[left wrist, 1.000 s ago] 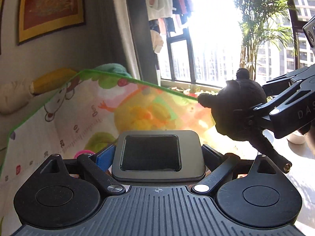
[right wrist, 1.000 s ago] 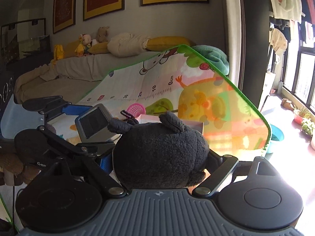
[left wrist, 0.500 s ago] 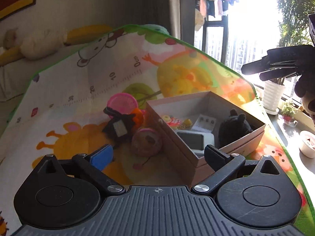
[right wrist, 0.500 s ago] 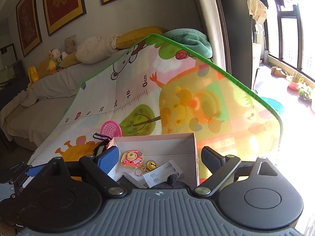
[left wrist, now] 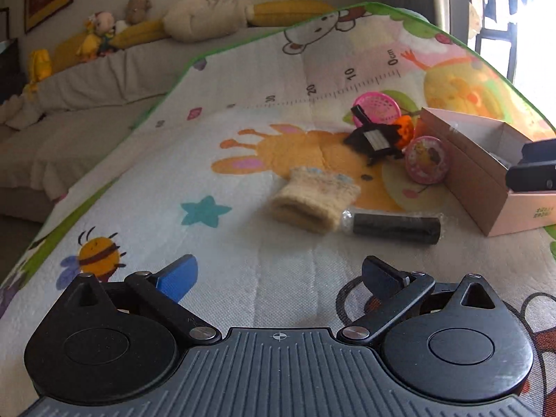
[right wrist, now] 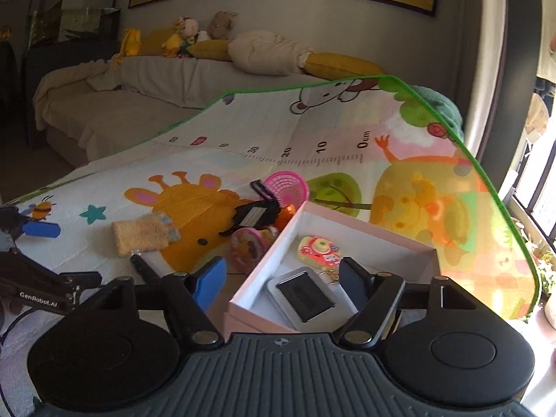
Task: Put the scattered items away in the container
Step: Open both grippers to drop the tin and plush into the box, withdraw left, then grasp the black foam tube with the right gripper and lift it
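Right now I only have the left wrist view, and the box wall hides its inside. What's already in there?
Observer: A yellow-and-pink toy camera lies toward the far side of the pink box.
Operator: Anything else?
Observer: A grey tin with a dark window, nearer the right gripper.
Operator: Are its fingers holding something?
Observer: No. They are closing with nothing gripped between them, over the box's near end.

Bare play mat (left wrist: 222,160) lies open left of the woolly glove (left wrist: 314,203); toys crowd the box (left wrist: 476,173) wall.
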Motion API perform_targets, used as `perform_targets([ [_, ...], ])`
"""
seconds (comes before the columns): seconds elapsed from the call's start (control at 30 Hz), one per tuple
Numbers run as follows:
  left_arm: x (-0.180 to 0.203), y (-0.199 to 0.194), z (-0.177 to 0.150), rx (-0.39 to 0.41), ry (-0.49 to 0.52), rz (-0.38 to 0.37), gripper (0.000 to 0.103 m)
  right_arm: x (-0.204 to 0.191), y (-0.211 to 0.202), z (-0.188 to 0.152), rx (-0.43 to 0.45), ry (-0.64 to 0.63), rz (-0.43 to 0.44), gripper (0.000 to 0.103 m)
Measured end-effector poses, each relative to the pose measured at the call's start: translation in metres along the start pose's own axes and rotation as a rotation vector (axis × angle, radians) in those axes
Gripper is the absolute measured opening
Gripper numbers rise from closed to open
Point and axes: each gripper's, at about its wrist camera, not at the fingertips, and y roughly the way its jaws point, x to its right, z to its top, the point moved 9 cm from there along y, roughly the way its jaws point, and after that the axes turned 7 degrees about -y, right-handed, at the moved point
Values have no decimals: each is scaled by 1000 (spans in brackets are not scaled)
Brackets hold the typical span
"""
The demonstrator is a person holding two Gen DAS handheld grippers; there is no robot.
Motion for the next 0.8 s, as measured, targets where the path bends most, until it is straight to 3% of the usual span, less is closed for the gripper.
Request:
perform_targets([
  [0.07,-10,3,-2,-17,-53,10,103,-39,14,-4,-19,-44,87,53],
  [0.17,-20,5,-2,-21,-120,15,103,-78,37,-7,-20,-168,67,53],
  [0.33,-19,5,-2,-24,-118,13,103,-93,76,-6,-72,-194,83,54],
  [0.4,-18,6,-3,-32,-114,10,103,-92,80,-8,-78,-179,95,46],
  [0.5,-17,7,-4,-37,-106,15,103,-87,67,-15,-82,-170,122,25],
  [0.6,-16,7,-4,-38,-99,17,103,-83,42,-31,-90,-185,144,23],
  [0.8,-5,5,-5,-37,-56,23,103,-43,-20,-86,-151,-234,107,23],
])
